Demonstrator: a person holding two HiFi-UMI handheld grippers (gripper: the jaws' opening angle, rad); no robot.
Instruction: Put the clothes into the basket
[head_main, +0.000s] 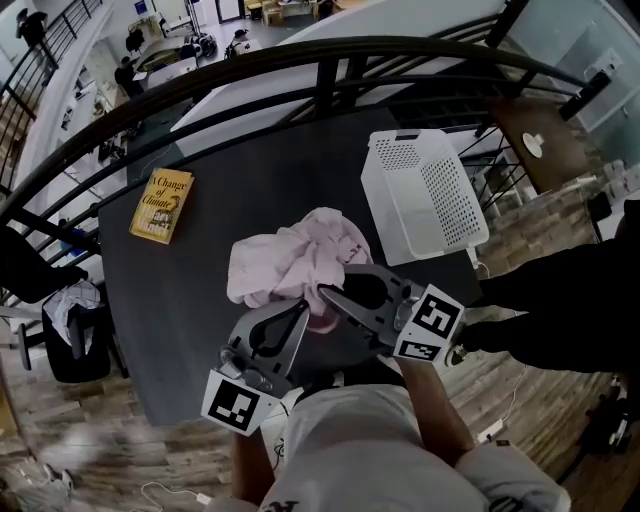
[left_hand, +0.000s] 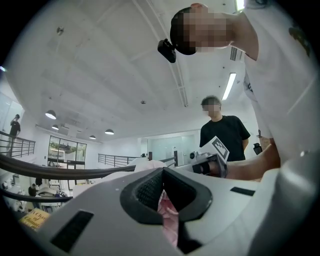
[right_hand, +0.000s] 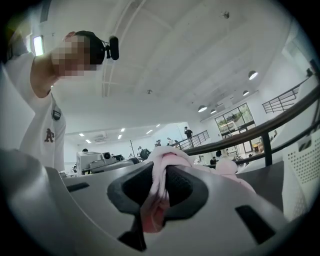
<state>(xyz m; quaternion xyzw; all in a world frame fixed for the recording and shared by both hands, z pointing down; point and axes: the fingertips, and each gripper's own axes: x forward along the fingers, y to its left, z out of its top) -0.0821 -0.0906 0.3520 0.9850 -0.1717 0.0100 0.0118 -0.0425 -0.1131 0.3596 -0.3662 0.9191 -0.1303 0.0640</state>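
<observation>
table (head_main: 190, 330): we see a dark top beside a railing | basket (head_main: 425, 195): white, perforated, far right on the table | garment (head_main: 290, 262): pale pink, bunched mid-table, just left of the basket, outside it | left gripper (head_main: 300, 310): jaws clamped on its near fold | right gripper (head_main: 326, 293): jaws clamped on a fold just beside | book (head_main: 162, 206): yellow, far left, well apart

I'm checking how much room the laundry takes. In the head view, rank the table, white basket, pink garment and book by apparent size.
1. table
2 and 3. white basket and pink garment: about alike; the bunched garment may sit nearer the camera, so I won't rank them.
4. book
</observation>
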